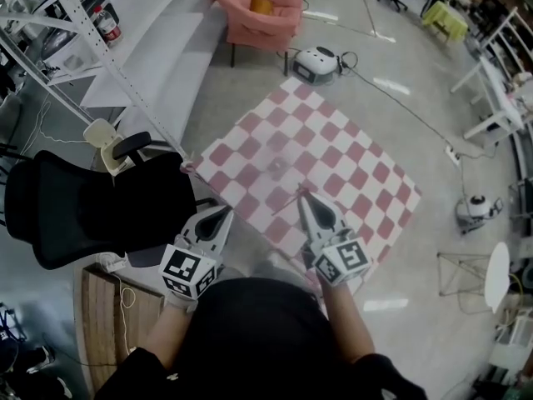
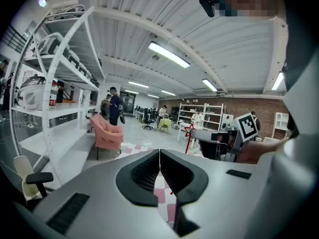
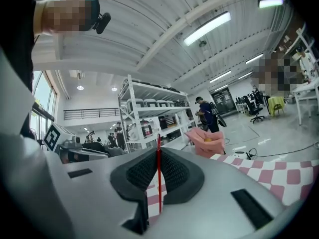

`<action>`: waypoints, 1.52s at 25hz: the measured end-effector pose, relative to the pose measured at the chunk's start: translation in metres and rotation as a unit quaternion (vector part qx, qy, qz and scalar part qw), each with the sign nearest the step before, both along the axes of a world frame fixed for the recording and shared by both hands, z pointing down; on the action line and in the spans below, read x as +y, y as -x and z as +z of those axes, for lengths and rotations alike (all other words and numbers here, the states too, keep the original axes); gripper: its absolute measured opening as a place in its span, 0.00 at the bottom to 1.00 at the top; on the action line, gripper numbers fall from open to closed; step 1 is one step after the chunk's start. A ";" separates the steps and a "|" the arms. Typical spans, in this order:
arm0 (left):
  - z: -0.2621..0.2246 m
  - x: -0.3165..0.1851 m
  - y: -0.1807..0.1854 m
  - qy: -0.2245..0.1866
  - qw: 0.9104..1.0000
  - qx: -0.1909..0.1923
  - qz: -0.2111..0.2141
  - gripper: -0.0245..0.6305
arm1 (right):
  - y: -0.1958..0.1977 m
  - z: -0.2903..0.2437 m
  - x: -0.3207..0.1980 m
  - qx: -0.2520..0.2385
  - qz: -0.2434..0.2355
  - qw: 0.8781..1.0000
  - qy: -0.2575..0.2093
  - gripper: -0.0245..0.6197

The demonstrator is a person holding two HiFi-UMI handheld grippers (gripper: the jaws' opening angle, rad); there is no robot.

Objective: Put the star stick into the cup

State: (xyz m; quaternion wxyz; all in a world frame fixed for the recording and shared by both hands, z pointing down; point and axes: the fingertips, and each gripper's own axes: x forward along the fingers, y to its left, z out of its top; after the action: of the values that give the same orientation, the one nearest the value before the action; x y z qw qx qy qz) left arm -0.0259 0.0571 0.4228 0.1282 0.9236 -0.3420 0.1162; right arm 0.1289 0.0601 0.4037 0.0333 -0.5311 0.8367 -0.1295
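A thin red star stick stands upright, clamped between the jaws of my right gripper. In the left gripper view its red star tops the stick just ahead of the right gripper. From the head view both grippers are held at waist height over the near edge of a red-and-white checkered mat. The right gripper points forward; the left gripper sits beside it, jaws shut with nothing between them. A faint pale shape on the mat may be the cup; I cannot tell.
A black office chair is close on the left, with a wooden board beneath it. White shelving runs along the left. A pink armchair and a white device with cable lie beyond the mat.
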 end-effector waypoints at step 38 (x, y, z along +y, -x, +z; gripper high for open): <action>0.045 -0.132 0.028 0.046 0.998 -0.042 0.008 0.10 | -0.017 0.107 -0.178 0.065 0.042 0.994 0.071 0.08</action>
State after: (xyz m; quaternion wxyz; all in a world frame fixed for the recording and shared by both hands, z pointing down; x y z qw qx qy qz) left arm -0.0540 -0.0747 0.4676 0.1551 0.9137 -0.3342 0.1714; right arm 0.1460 -0.1182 0.5104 -0.0535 -0.5738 0.8029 -0.1525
